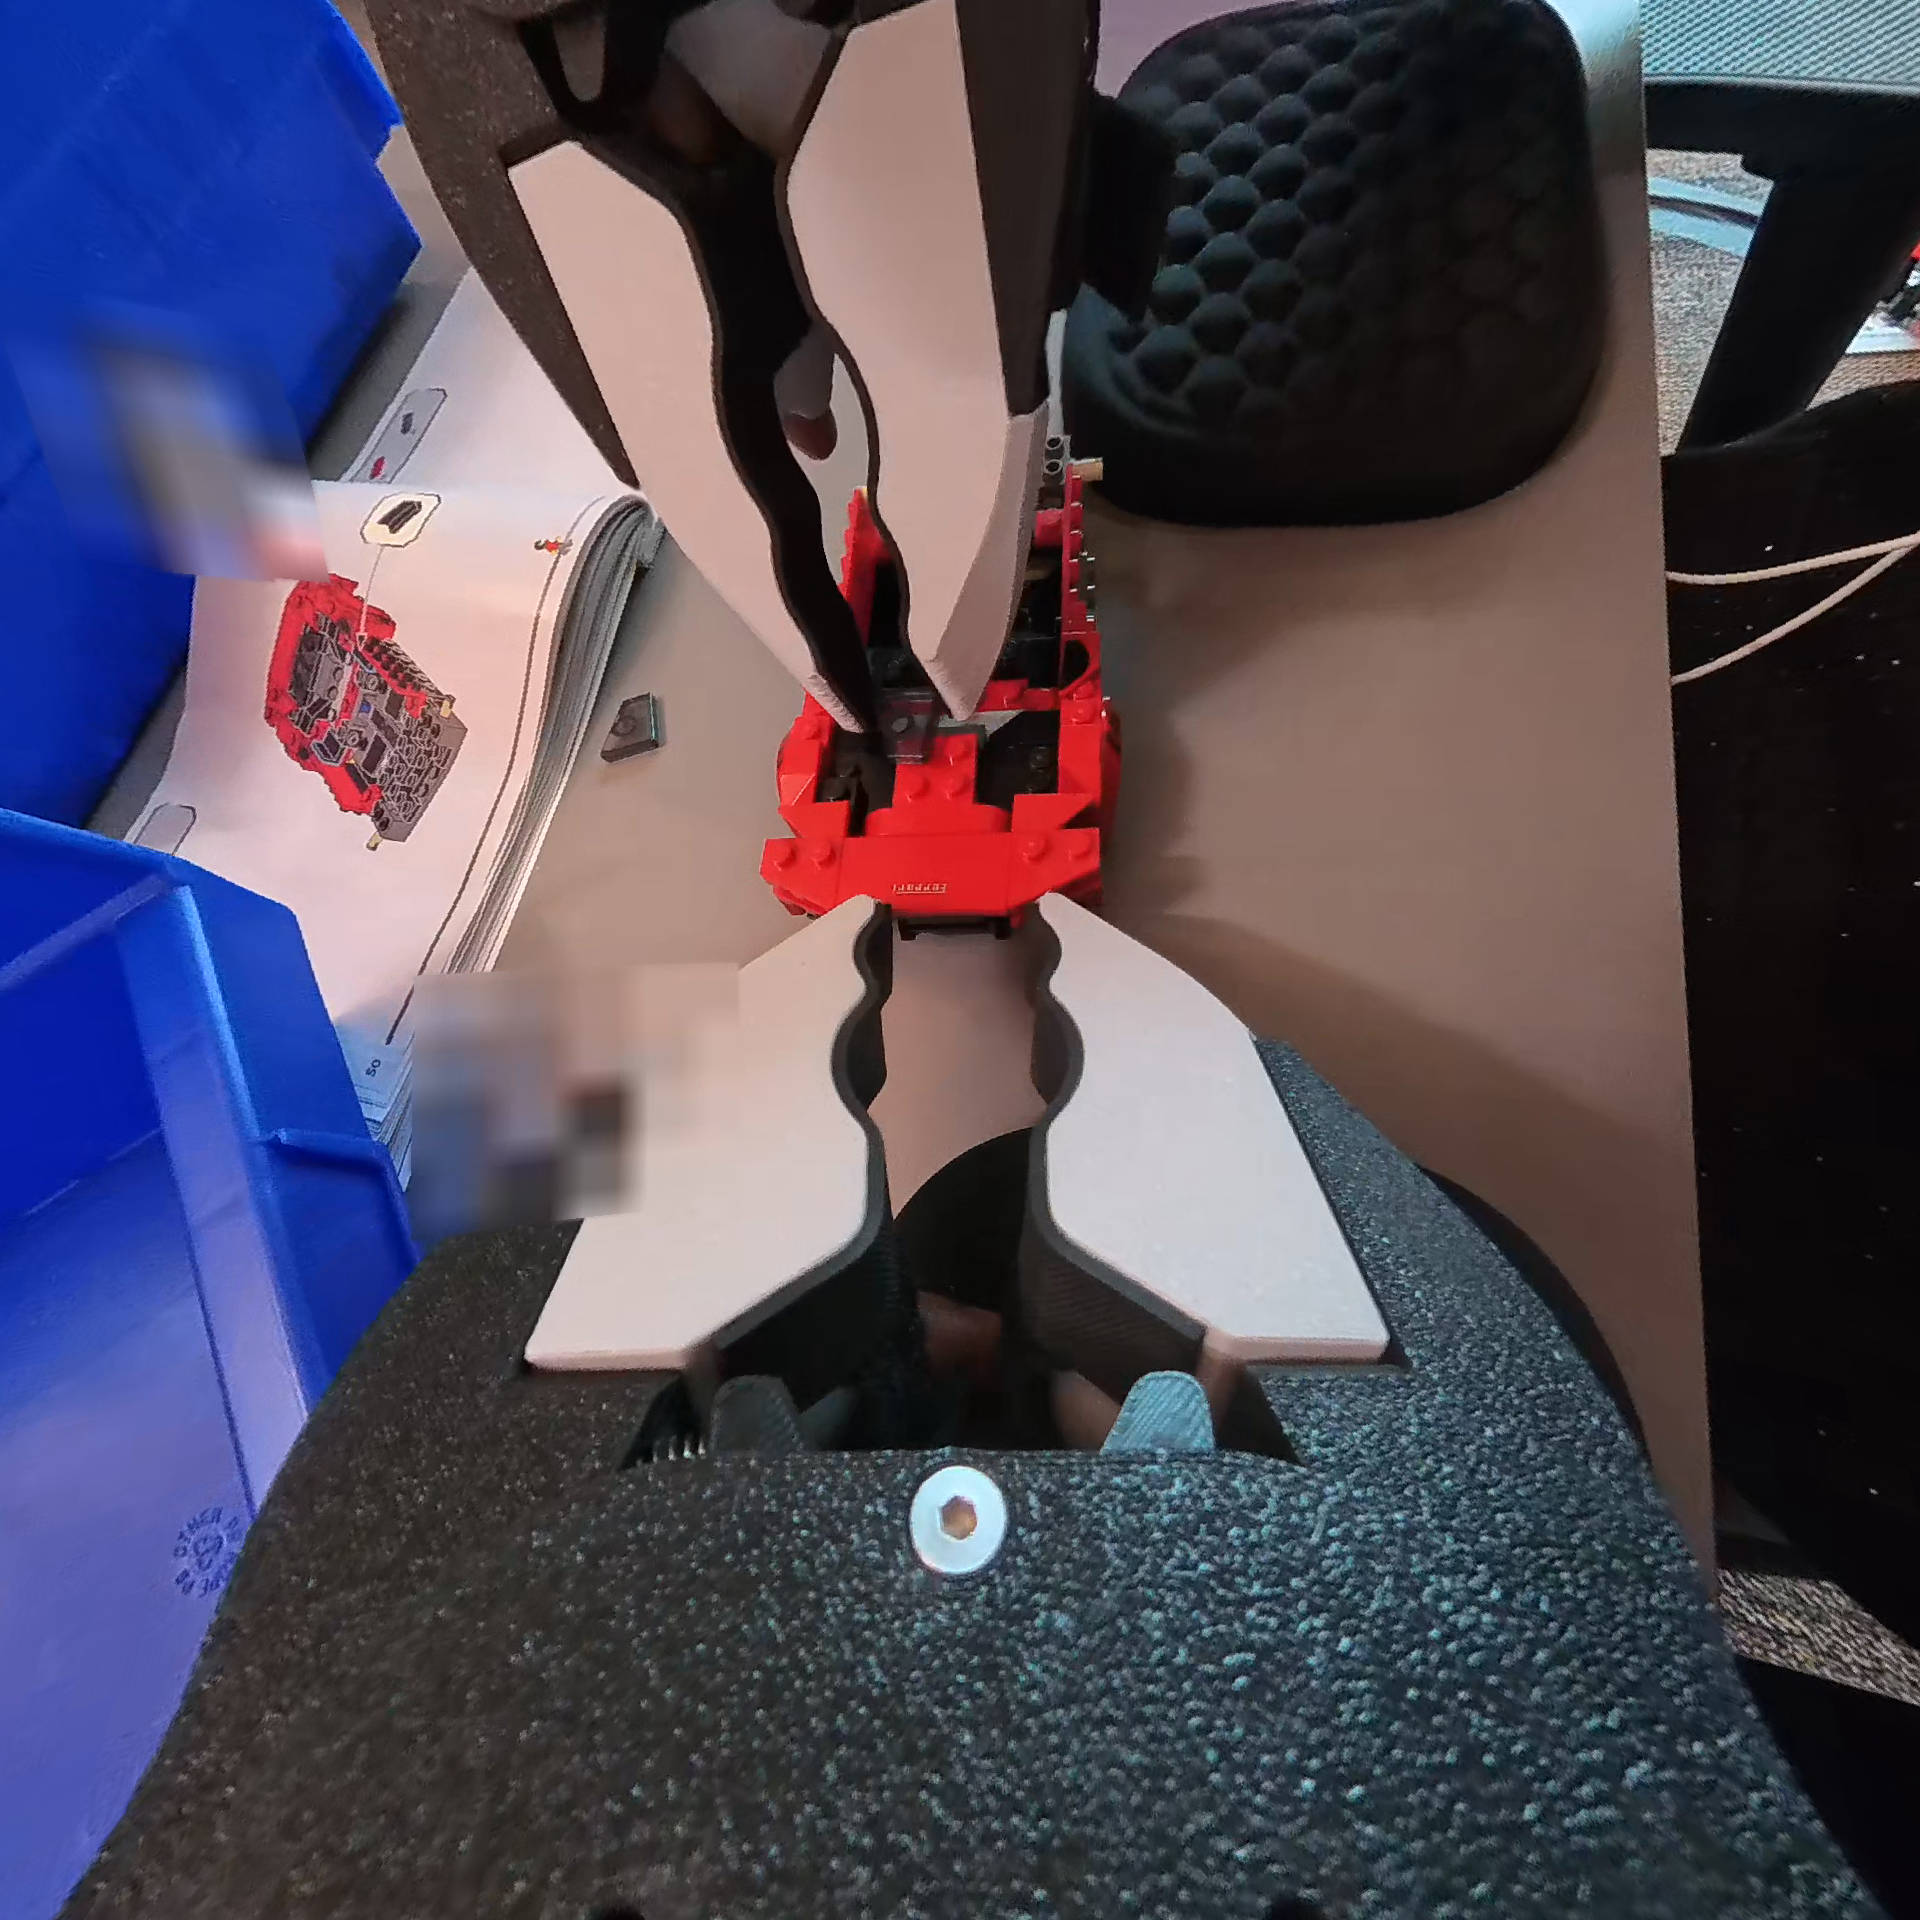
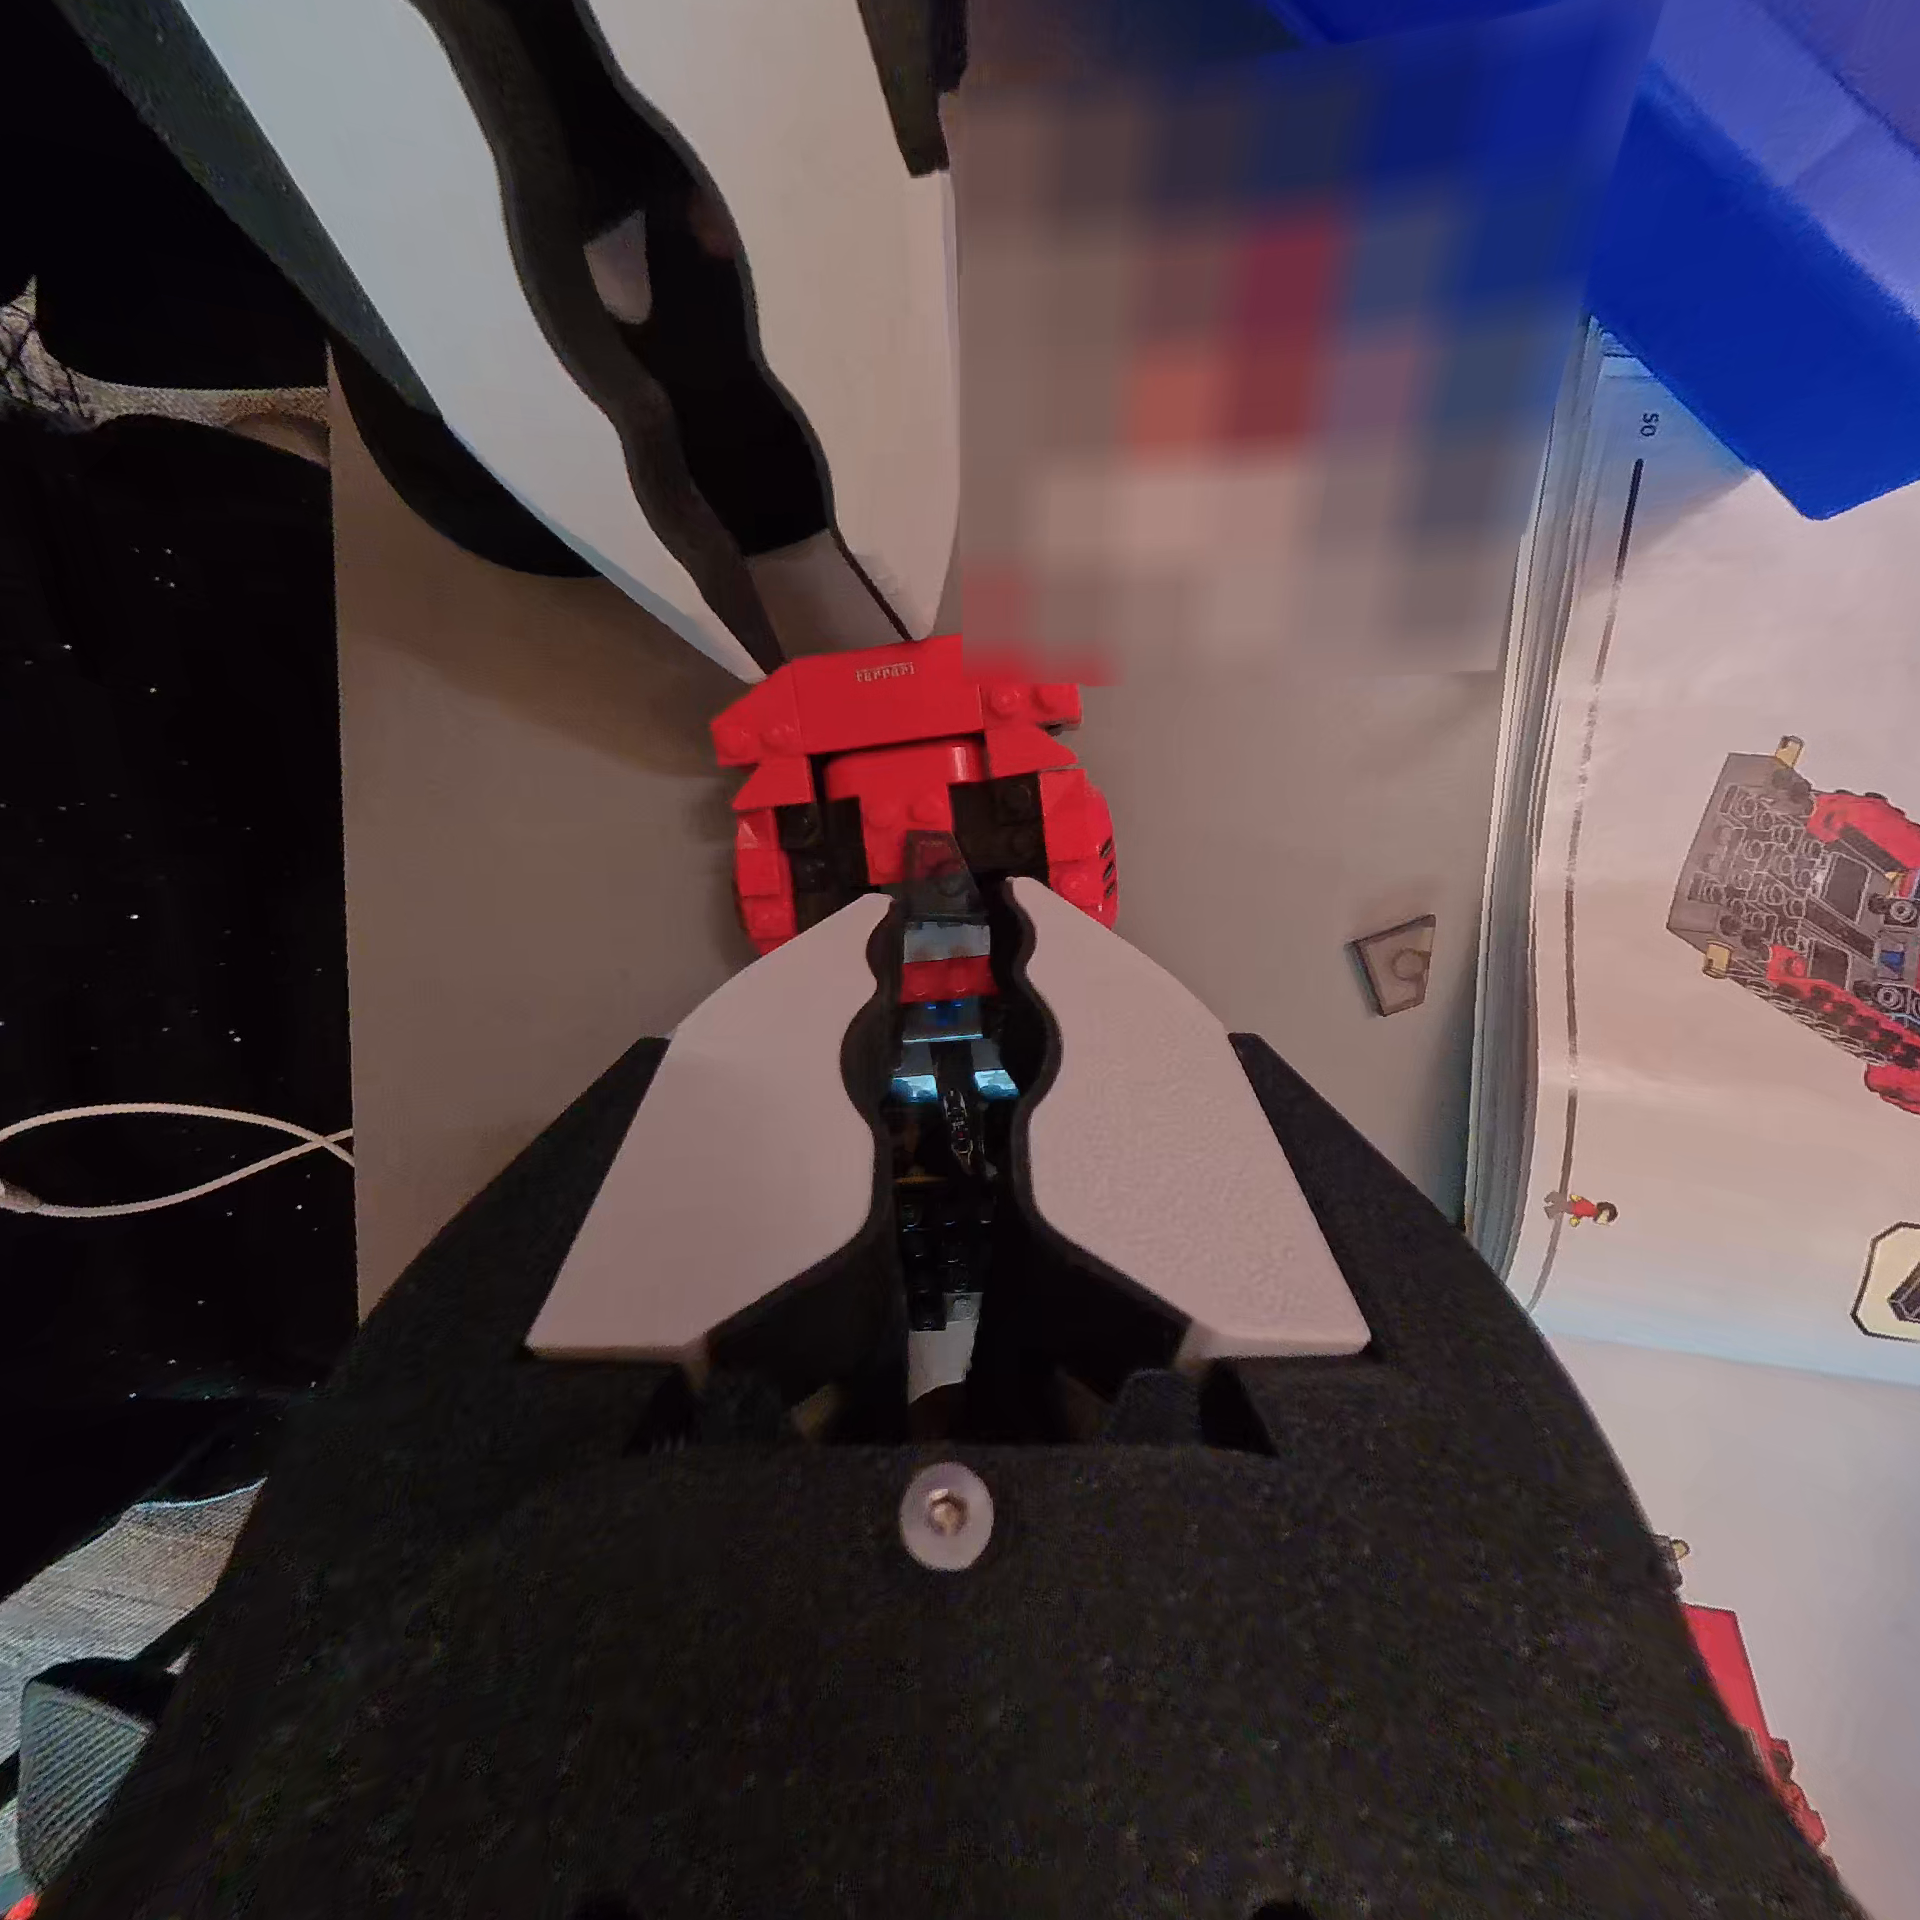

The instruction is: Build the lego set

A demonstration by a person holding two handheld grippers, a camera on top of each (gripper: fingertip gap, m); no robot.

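A partly built red lego car (image 1: 935, 852) stands on the beige table. My left gripper (image 1: 956, 914) is shut on the car's near end, on the black part under the red nose; it also shows in the right wrist view (image 2: 842, 649), coming in from the top. My right gripper (image 2: 948, 896) is shut on a small dark grey piece (image 2: 940, 868) and holds it down on the middle of the car (image 2: 883, 707). In the left wrist view the right gripper (image 1: 902, 717) comes from above with the grey piece (image 1: 909, 724) between its tips.
An open instruction booklet (image 1: 395, 727) lies left of the car, with a loose dark grey wedge plate (image 1: 631, 727) beside it. Blue bins (image 1: 156, 1143) stand at the left. A black padded cushion (image 1: 1330, 260) lies past the car. The table edge (image 1: 1662, 831) runs along the right, with white cables beyond it. The tips of one gripper are about 5 cm away from the tips of the other.
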